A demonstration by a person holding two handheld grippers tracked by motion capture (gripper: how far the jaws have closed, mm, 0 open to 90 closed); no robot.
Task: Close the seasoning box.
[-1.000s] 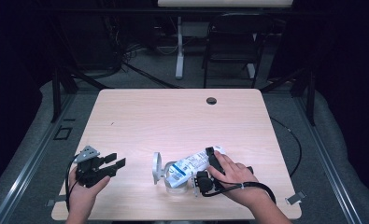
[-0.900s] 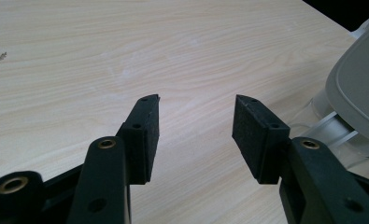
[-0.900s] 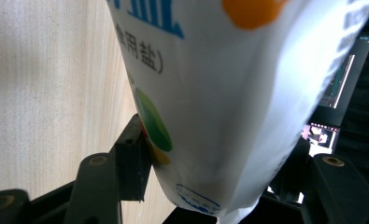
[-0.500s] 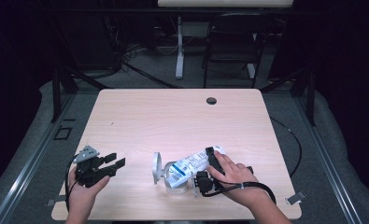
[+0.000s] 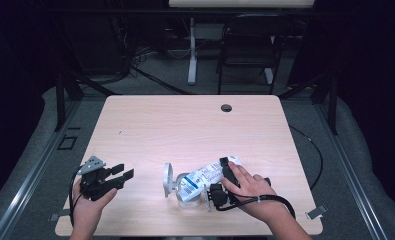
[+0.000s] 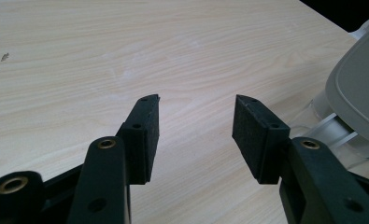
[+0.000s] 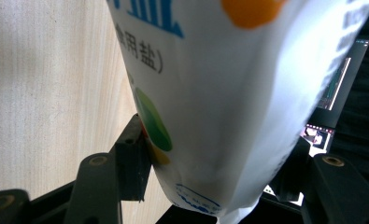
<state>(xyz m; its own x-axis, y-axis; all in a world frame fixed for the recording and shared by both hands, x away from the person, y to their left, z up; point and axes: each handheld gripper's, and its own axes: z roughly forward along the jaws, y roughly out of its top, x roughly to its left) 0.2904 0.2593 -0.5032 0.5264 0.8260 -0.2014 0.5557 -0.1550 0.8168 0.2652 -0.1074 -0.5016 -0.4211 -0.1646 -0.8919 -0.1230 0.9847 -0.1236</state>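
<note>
High view: the right gripper (image 5: 224,181) holds a white printed bag (image 5: 205,176) tipped over a clear jar (image 5: 187,192) that stands near the front edge of the bench (image 5: 185,125), right of centre. The jar's grey lid (image 5: 168,180) is swung up on its left side, so the jar is already open. The bag's low end lies at the jar mouth; whether anything is running out cannot be told. The left gripper (image 5: 116,176) waits well to the left of the jar, above the bench, holding nothing.

Left gripper view: the gripper (image 6: 196,126) has its jaws set wide apart with bare wood between them. The grey lid (image 6: 359,88) and a bit of the clear jar (image 6: 334,128) sit at the right edge, just beyond the right-hand jaw (near, but not touching).

Right gripper view: the gripper (image 7: 210,163) has its jaws closed around the bag (image 7: 229,93), which bulges between them, blue print and an orange spot on its face.

As a judgement: opening the jar and bringing the bag over it look done; the pour itself seems in hand or about to begin, and shutting the lid is left.
</note>
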